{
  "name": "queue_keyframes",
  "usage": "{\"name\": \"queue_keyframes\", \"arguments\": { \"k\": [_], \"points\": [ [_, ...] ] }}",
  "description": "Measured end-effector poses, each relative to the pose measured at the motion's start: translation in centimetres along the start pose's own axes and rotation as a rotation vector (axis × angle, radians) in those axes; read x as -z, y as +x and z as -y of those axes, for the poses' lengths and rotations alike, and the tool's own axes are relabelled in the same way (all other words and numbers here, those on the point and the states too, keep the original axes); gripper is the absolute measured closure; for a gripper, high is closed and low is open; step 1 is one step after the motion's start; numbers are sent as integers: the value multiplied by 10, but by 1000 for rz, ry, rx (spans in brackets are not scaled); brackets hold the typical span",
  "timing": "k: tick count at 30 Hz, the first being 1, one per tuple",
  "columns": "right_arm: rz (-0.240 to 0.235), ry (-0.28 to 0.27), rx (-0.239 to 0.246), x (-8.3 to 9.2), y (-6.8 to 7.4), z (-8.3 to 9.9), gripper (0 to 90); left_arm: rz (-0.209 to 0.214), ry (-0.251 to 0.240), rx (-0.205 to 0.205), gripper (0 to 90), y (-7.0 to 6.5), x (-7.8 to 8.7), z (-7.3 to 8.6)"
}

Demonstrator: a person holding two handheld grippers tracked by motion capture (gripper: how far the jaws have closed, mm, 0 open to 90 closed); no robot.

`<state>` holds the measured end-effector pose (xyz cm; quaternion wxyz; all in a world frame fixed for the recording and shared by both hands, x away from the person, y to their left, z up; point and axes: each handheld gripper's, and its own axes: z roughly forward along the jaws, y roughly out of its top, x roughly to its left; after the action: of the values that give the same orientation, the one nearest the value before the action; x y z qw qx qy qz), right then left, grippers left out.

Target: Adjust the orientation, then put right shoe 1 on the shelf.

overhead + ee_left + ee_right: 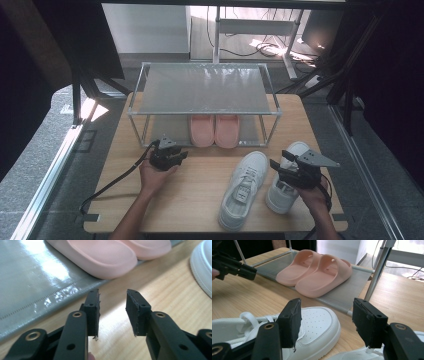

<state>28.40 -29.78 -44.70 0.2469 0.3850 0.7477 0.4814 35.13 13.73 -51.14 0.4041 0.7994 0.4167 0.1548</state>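
A low metal-framed shoe rack with two grey mesh shelves [202,90] stands at the far side of the light wooden table [197,200]. Its lower shelf holds a pair of pink foam slippers [214,131], side by side and touching each other, toes toward the person; the upper shelf is bare. In the high view the upper shelf covers the back part of the slippers, so their heels are hidden there.

In front of the rack, on the table, lie two white lace-up sneakers [245,187] (the right one [282,192] is partly covered by the hand and gripper above it).

The left gripper [170,156] hovers above the table just before the left part of the lower shelf, near the slippers but apart from them. Its jaws stand apart with only bare wood between them. The right gripper [286,167] is over the sneakers, its jaws wide apart, and nothing is pressed between the pads; the toe of the left sneaker [319,322] lies behind and below them.

In the left gripper view the slippers [107,255] are cut off at the top edge, and a white sneaker shows just as a curved edge at the right.
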Motion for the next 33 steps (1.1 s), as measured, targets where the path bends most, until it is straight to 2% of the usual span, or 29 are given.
{"name": "queue_keyframes", "arguments": {
  "k": [4, 10, 14, 19, 24, 29, 33],
  "points": [
    [0, -2, -1, 1, 0, 0, 415, 16, 29, -3, 580, -1, 4, 2],
    [-1, -2, 0, 1, 0, 0, 416, 21, 32, -14, 530, -5, 16, 6],
    [-3, -1, 5, 1, 2, 0, 417, 42, 40, 3, 501, -4, 21, 11],
    [-5, 4, 7, 1, 3, 0, 419, 34, 56, 7, 492, -1, 27, 17],
    [-9, 8, 10, 0, 5, -1, 436, 39, 47, 27, 486, 2, 31, 19],
    [-27, 17, 20, -2, 11, -2, 512, 37, 39, 43, 483, 6, 35, 21],
    [-61, 30, 30, -2, 18, -4, 642, 48, 34, 50, 480, 7, 37, 20]
  ]
}}
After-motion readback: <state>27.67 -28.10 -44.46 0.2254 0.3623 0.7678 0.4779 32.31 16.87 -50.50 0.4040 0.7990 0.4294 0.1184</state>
